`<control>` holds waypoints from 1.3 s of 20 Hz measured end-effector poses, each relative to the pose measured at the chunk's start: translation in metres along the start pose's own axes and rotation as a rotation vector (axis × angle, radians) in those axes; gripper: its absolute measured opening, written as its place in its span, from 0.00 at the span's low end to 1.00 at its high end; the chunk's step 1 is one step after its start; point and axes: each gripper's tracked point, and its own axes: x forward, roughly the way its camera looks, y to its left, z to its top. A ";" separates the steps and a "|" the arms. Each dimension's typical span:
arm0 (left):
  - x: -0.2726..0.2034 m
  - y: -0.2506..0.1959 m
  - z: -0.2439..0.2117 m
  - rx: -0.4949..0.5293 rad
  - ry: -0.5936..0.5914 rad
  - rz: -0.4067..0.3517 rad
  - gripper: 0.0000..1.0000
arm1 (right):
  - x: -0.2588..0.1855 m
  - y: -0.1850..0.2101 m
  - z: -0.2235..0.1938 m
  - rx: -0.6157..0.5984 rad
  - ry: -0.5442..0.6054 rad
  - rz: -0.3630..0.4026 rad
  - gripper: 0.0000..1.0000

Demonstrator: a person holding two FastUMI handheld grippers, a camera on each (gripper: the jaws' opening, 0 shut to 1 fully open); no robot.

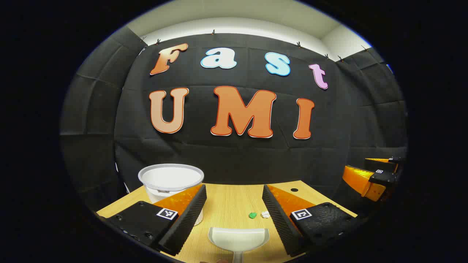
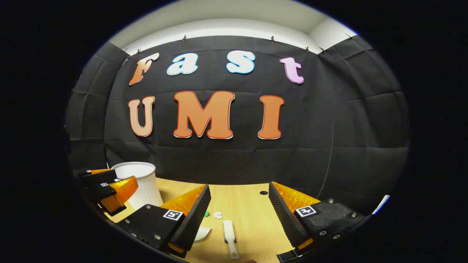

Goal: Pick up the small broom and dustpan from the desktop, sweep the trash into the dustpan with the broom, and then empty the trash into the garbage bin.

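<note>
In the left gripper view a white dustpan [image 1: 238, 239] lies on the wooden desktop [image 1: 234, 199], mouth facing away, between and just below my open left gripper [image 1: 234, 215]. Past it lie a green scrap [image 1: 252, 215] and a white scrap [image 1: 265, 214]. A white garbage bin [image 1: 170, 179] stands at the back left. In the right gripper view a small white broom [image 2: 230, 233] lies on the desk between the fingers of my open right gripper [image 2: 239, 215]. The green scrap [image 2: 207, 214], the white scrap [image 2: 218, 215] and a corner of the dustpan [image 2: 202, 233] lie to its left.
The other gripper [image 1: 373, 175] hovers at the right edge of the left gripper view, and the other gripper [image 2: 106, 186] sits at the left of the right gripper view beside the bin [image 2: 140, 182]. A dark hole [image 2: 263, 192] marks the desk's far end.
</note>
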 end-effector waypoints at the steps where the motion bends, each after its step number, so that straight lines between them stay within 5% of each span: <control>1: 0.004 -0.003 0.000 0.005 0.001 0.006 0.96 | 0.005 -0.002 0.001 0.002 -0.002 0.007 0.95; 12: 0.030 -0.023 0.006 0.013 -0.023 0.130 0.96 | 0.066 -0.008 0.004 0.029 -0.021 0.128 0.96; 26: 0.060 0.001 0.008 0.029 -0.013 0.042 0.96 | 0.075 0.006 0.004 0.021 -0.029 0.034 0.96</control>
